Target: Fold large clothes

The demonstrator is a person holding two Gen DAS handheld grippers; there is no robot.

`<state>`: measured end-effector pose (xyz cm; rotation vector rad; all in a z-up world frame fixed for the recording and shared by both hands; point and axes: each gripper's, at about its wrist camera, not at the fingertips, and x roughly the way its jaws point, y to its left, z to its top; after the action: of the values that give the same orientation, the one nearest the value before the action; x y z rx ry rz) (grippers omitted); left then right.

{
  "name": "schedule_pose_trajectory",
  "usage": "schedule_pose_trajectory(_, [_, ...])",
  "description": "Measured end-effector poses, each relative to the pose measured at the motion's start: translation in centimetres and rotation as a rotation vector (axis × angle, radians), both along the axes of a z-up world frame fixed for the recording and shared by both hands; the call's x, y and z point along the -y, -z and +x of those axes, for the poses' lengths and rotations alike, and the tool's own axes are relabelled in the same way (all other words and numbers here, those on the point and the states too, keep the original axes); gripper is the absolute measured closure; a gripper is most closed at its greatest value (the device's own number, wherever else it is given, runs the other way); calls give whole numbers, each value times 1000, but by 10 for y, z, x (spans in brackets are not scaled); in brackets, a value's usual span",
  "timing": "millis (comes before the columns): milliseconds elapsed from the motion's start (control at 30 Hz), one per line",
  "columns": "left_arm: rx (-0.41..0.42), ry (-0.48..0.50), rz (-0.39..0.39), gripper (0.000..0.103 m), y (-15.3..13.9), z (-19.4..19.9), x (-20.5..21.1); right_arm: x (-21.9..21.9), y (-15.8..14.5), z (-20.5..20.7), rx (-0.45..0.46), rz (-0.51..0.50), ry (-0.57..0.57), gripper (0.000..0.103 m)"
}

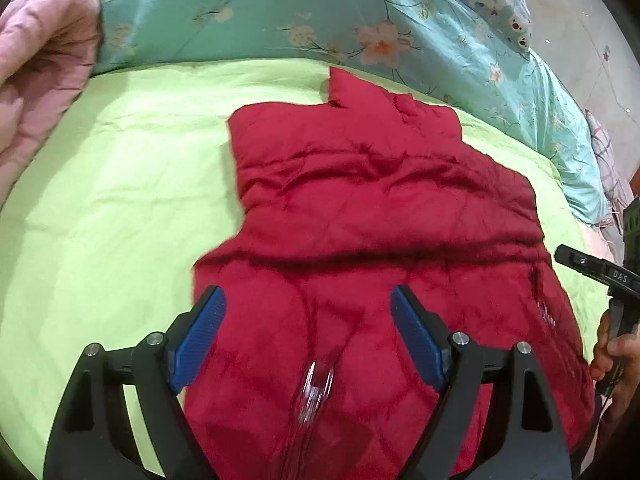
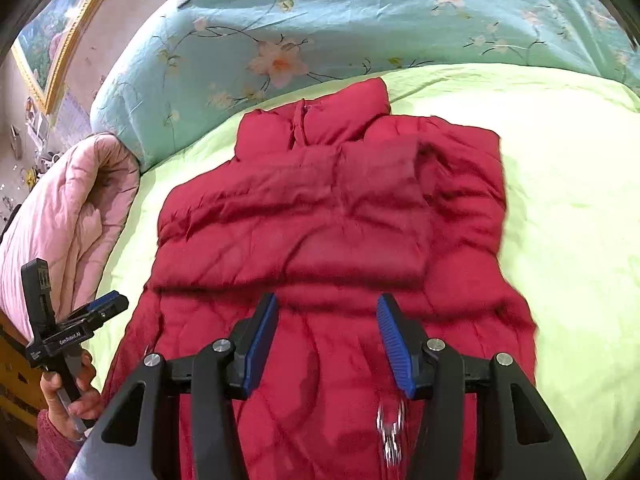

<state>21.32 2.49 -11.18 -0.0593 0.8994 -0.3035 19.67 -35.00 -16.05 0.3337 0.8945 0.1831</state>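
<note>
Red puffer jacket (image 1: 384, 208) lies flat on lime-green sheet (image 1: 120, 168), quilted, wrinkled, collar toward floral quilt (image 1: 248, 12), sleeves folded across chest. Left gripper (image 1: 308, 312) and right gripper (image 2: 328, 320) both spread wide, holding nothing, above hem.

The red jacket (image 1: 384, 208)'s hem runs off the bottom edge, and its zipper pull (image 2: 390, 432) is blurred.

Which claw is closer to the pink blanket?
Left. The left claw hovers over the red jacket's side toward the pink blanket; the right claw is over the side farther from it.
</note>
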Motion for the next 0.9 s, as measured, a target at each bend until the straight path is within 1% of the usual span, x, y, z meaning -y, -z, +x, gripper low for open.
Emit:
schedule_pose_trajectory(100, [-1,-21,-23,18,-1,-25,-15,7,-4,-31,10,7,10,49])
schedule_pose_trajectory(167, [-3,-30,-40,18,-1,-41,-25,10,-6,-48,16,16,12,47])
schedule_pose_trajectory(400, [-6,-57,-69,18,-8,-88,-51,15,-11,-111,36,21,13,43])
schedule_pose_trajectory(500, [-8,-66,-52,18,-8,-104,-59,20,-11,-134,44,33,18,39])
schedule_pose_trajectory(533, [-12,-64,-49,18,-7,-109,-60,22,-11,-139,43,34,19,36])
schedule_pose_trajectory(667, [-47,-71,-33,18,5,-122,-66,32,-9,-163,42,38,29,35])
schedule_pose_trajectory(800, [-92,-69,-51,18,18,-135,-72,46,-5,-186,40,46,58,35])
schedule_pose_trajectory(900, [-113,-57,-52,18,25,-145,-73,57,2,-201,32,52,89,29])
